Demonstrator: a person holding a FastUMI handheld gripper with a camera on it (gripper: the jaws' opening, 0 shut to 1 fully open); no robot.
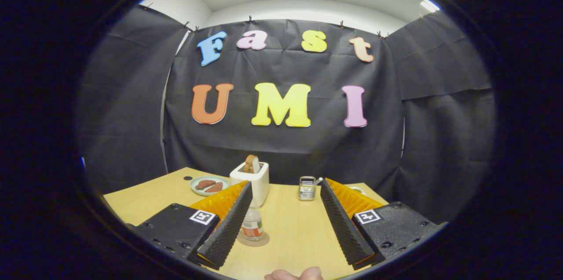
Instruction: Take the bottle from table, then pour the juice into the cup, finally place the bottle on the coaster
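Wooden table [290,231], tool [286,223] fingers wide apart, bottle [252,224] standing on coaster [264,241] beside left finger.

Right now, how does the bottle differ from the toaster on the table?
The bottle is clear and slim with a label band; the toaster is white, boxy and wider. The bottle stands on a round coaster between the open claw's fingers, by the left one; the toaster sits on the table beyond them. The toaster holds toast. Both stand upright.
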